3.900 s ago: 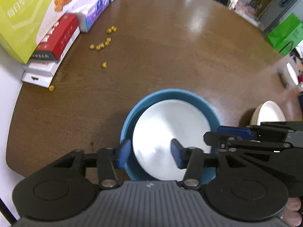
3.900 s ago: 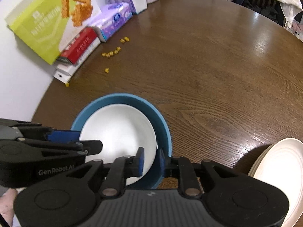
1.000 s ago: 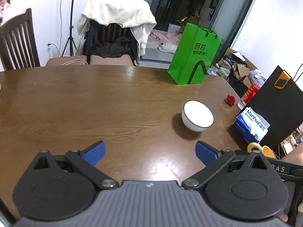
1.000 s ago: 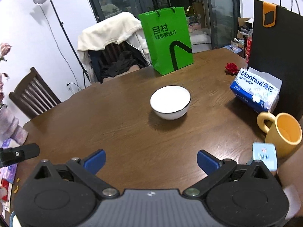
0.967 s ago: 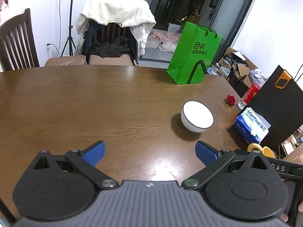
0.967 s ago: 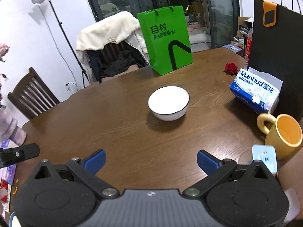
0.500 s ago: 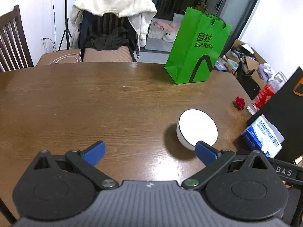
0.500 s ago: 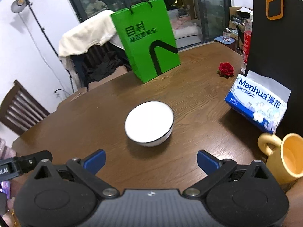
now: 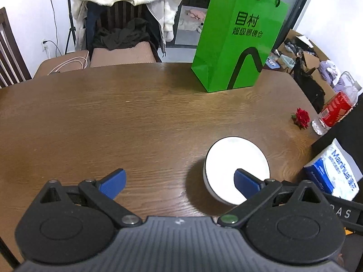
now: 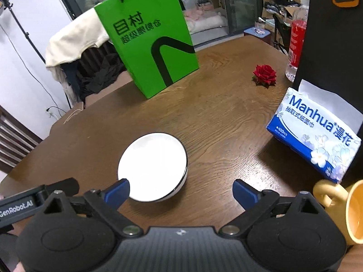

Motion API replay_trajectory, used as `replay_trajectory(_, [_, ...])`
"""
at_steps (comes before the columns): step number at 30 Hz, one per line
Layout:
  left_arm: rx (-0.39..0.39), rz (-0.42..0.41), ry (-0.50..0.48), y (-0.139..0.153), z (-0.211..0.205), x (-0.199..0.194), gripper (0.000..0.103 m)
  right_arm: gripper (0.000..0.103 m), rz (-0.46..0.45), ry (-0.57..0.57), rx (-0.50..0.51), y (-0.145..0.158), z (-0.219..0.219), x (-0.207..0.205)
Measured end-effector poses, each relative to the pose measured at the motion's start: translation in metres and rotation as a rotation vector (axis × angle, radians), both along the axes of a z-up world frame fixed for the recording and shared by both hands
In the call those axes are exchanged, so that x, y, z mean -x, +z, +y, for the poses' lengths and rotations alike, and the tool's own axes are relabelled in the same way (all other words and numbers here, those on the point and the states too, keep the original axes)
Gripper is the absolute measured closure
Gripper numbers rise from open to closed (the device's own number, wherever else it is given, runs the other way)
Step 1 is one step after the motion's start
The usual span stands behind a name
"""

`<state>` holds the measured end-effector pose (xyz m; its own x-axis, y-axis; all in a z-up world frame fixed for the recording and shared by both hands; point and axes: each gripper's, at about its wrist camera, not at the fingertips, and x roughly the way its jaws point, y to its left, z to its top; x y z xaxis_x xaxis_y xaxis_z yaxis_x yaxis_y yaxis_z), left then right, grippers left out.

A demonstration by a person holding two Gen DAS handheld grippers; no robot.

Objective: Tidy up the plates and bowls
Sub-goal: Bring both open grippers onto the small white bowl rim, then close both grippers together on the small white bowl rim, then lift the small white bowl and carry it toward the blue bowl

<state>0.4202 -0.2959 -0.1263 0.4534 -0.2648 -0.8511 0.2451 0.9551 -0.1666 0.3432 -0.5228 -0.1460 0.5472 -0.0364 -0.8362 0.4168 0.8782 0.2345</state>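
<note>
— White bowl [image 10: 152,166]: upright on the wooden table [image 10: 226,122], near the green bag [image 10: 147,43] and tissue pack [image 10: 315,133]

— Grippers: left gripper [image 9: 179,182] spread wide, right gripper [image 10: 181,192] just narrowing, gaping, nothing gripped

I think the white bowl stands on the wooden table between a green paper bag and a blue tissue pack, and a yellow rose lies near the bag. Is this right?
Not quite: the rose is red, not yellow, as the right wrist view shows. The rest holds: the white bowl stands on the wooden table, between the green paper bag and the blue tissue pack.
</note>
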Motion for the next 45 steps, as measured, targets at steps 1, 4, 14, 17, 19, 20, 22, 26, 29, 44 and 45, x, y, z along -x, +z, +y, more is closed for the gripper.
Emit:
replay_trajectory(1, [-0.001,0.003,0.000,-0.003,-0.004,-0.004,0.000,0.009,0.006,-0.002,-0.001,-0.003,-0.002,-0.004])
replay_trajectory(4, [-0.005,0.017,0.010,-0.013,-0.012,-0.013,0.003,0.020,0.031,-0.002,-0.014,-0.011,-0.007,-0.017])
replay_trajectory(14, [0.000,0.112,0.030,-0.050,-0.031,-0.039,0.026,0.046,0.108,0.012,-0.050,-0.046,-0.014,-0.053])
replay_trajectory(17, [-0.007,0.128,0.026,-0.059,-0.039,-0.042,0.033,0.055,0.123,0.015,-0.040,-0.054,-0.015,-0.060])
replay_trajectory(19, [-0.007,0.138,0.019,-0.063,-0.044,-0.043,0.040,0.061,0.136,0.018,-0.047,-0.060,-0.015,-0.066])
replay_trajectory(20, [-0.009,0.146,0.014,-0.064,-0.046,-0.043,0.047,0.064,0.143,0.019,-0.051,-0.063,-0.016,-0.069])
replay_trajectory(22, [-0.016,0.157,0.004,-0.068,-0.050,-0.044,0.064,0.070,0.153,0.022,-0.054,-0.068,-0.016,-0.072])
replay_trajectory(26, [-0.011,0.193,0.006,-0.075,-0.052,-0.046,0.096,0.092,0.182,0.028,-0.070,-0.079,-0.016,-0.078])
replay_trajectory(29, [-0.001,0.205,0.007,-0.078,-0.052,-0.047,0.097,0.095,0.183,0.029,-0.061,-0.080,-0.014,-0.079])
replay_trajectory(44, [-0.042,0.177,-0.043,-0.077,-0.057,-0.039,0.097,0.095,0.191,0.019,-0.011,-0.079,-0.006,-0.076])
replay_trajectory(45, [-0.044,0.173,-0.044,-0.077,-0.057,-0.038,0.097,0.096,0.193,0.018,-0.011,-0.079,-0.006,-0.075])
